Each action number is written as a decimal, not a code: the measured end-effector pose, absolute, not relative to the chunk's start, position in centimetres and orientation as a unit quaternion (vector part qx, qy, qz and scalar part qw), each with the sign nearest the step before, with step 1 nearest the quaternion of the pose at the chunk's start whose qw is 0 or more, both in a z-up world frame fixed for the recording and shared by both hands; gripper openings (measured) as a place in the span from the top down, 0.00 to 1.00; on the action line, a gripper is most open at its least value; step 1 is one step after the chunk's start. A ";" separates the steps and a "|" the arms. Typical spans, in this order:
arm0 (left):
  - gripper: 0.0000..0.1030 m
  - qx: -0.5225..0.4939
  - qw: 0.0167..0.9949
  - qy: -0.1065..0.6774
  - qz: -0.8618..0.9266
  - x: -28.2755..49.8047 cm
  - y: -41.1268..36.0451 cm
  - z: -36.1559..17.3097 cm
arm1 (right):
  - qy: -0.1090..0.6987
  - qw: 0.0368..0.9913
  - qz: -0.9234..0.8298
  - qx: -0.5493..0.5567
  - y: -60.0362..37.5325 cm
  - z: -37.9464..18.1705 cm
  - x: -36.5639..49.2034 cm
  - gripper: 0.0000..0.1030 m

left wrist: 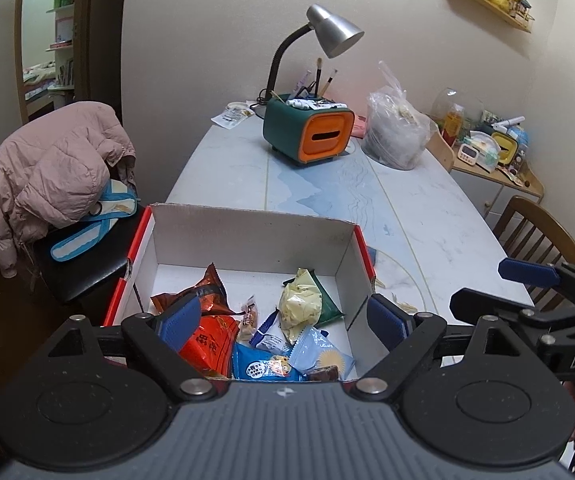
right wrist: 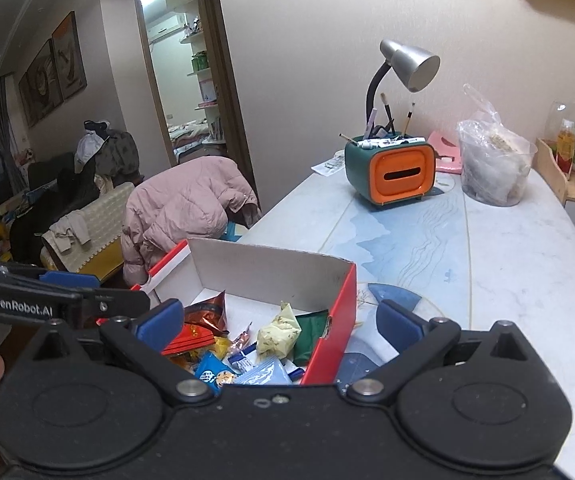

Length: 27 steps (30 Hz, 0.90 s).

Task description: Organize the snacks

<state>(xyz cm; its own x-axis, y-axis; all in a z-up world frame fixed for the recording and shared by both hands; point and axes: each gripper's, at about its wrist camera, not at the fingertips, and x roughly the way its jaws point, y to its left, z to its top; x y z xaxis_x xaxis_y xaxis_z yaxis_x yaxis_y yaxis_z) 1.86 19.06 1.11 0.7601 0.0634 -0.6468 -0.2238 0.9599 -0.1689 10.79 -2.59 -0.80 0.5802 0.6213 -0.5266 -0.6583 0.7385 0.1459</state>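
Observation:
A red cardboard box [left wrist: 255,232] with a white inside stands at the table's near end and holds several snack packets: an orange one [left wrist: 211,340], a pale yellow and green one [left wrist: 301,308], blue ones [left wrist: 263,366]. My left gripper [left wrist: 283,320] hovers over the box, open, nothing between its blue pads. My right gripper [right wrist: 279,328] is open too; its left pad is over the box [right wrist: 263,268] and its right pad over the table beyond the box's red wall. The yellow and green packet [right wrist: 279,332] lies below it. Each gripper shows at the edge of the other's view.
On the marbled table [left wrist: 427,208] stand a green and orange pen holder [left wrist: 307,132], a grey desk lamp [left wrist: 333,32] and a clear plastic bag [left wrist: 397,132]. A chair with a pink jacket [left wrist: 55,172] stands left, a wooden chair [left wrist: 535,232] right.

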 end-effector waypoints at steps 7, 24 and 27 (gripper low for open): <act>0.12 -0.106 0.933 0.333 0.085 1.6 18.6 1.2 | 0.276 0.890 0.361 -0.036 -2.3 -0.9 10.0 0.00; 0.12 -0.094 0.937 0.324 0.088 1.2 18.2 1.4 | 0.283 0.891 0.354 -0.014 -2.3 -0.7 10.1 0.00; 0.12 -0.094 0.937 0.324 0.088 1.2 18.2 1.4 | 0.280 0.891 0.357 -0.020 -2.1 -0.6 9.9 0.00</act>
